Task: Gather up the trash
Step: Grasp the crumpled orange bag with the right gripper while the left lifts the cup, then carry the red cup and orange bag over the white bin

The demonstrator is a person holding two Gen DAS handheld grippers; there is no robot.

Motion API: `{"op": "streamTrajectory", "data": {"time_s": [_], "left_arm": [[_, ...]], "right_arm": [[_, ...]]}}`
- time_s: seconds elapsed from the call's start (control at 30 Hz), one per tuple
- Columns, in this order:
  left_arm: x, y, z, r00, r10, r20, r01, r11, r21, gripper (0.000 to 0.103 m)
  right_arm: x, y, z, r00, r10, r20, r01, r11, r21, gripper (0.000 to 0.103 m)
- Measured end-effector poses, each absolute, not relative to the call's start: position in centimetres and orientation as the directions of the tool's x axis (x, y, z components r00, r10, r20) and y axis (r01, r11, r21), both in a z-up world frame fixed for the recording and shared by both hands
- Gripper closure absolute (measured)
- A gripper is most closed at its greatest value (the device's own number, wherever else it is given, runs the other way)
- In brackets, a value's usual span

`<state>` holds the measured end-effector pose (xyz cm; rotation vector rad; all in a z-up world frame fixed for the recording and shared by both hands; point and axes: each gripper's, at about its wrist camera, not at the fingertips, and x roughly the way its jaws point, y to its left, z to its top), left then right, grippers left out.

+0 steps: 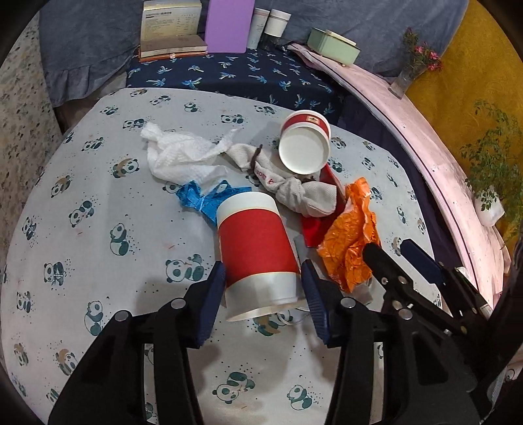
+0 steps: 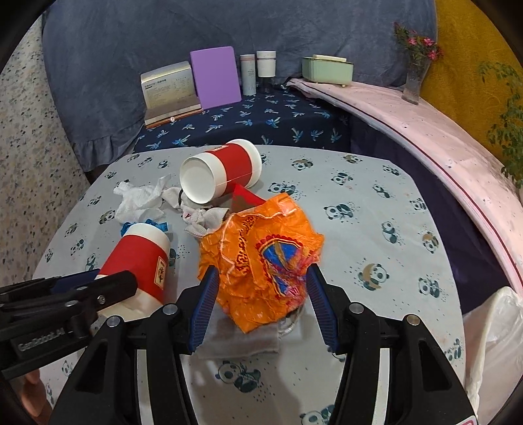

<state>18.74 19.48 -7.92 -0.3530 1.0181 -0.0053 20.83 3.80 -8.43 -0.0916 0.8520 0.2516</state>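
Note:
A red-and-white paper cup (image 1: 258,251) lies on its side on the panda-print table. My left gripper (image 1: 263,294) is open with its blue pads on either side of the cup's rim end; the cup also shows in the right wrist view (image 2: 137,264). A crumpled orange wrapper (image 2: 261,258) lies between the open pads of my right gripper (image 2: 261,304); the wrapper shows in the left wrist view too (image 1: 349,242). A second red-and-white cup (image 1: 305,142) lies on its side farther back. White tissue (image 1: 183,155), a grey rag (image 1: 294,186), blue plastic (image 1: 204,196) and a red scrap (image 1: 318,222) lie between.
A dark palm-print cloth (image 1: 245,75) behind holds books (image 1: 171,32), a purple box (image 1: 228,24), two bottles (image 1: 269,26) and a green box (image 1: 333,45). A pink ledge (image 1: 425,137) with a flower vase (image 1: 412,68) curves along the right. A white bag (image 2: 493,340) hangs at the table's right edge.

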Motion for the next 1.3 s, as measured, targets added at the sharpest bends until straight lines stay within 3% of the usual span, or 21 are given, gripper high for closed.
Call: {"op": "streamTrajectory", "data": {"time_s": [0.17,0.3,0.4,1.3], "left_arm": [[18.9,19.8,-8.1,0.526,-0.166,-0.834,-0.164,0.943,-0.291,0.057],[18.8,19.5,-8.1,0.527,-0.169,-0.833,-0.157,0.944,-0.291,0.057],[18.6,18.8,-7.8,0.531,-0.174,-0.829,-0.144,0.946,-0.291,0.057],[13.1,3.9,-0.6,0.595,-0.286,-0.751,0.160,0.958,-0.239,0.057]], "right_arm": [[21.9,4.4,-10.1,0.605,0.186,-0.774,-0.265,0.964,0.025,0.050],[21.3,4.1,-10.4,0.606,0.194,-0.772,-0.269,0.963,0.031,0.069],[20.5,3.5,-9.7,0.628,0.194,-0.754,-0.262,0.965,0.029,0.076],[10.6,-10.7,-1.7,0.795,0.044,-0.605,-0.027,0.999,0.038,0.078]]}}
